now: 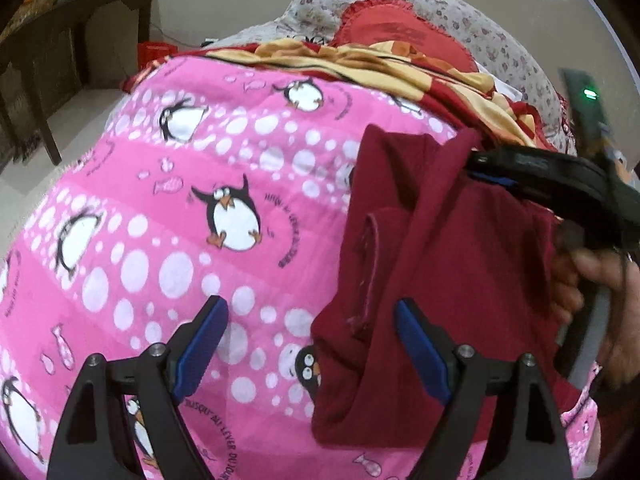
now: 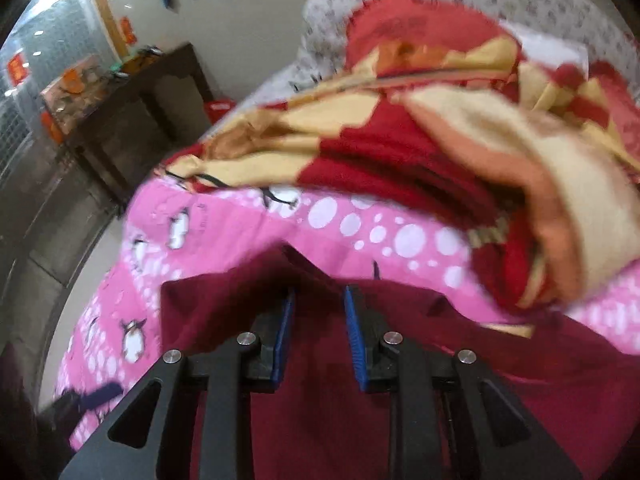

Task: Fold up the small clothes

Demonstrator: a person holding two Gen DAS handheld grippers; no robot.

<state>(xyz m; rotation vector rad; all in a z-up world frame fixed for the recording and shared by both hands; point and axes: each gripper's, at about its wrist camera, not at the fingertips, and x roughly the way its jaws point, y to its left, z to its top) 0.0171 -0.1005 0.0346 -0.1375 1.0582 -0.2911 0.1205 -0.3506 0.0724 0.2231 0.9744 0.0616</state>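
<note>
Home bedroom. A bed carries a pink penguin-print quilt (image 1: pixel 168 208), with a bunched red-and-yellow blanket (image 1: pixel 400 68) at the far side, then a red frilled cushion (image 1: pixel 396 28) and floral pillows (image 1: pixel 500 36) against a plain wall. Far left there is a dark wooden side table (image 1: pixel 60 52) with cluttered small items on top, a red container (image 1: pixel 154 50) on the pale tiled floor beside it, and in the right wrist view a frosted glass-block partition (image 2: pixel 36 80) with red stickers.

Pink penguin bedspread (image 1: pixel 168 240), patterned blanket (image 2: pixel 360 136), dark table (image 1: pixel 60 52).
</note>
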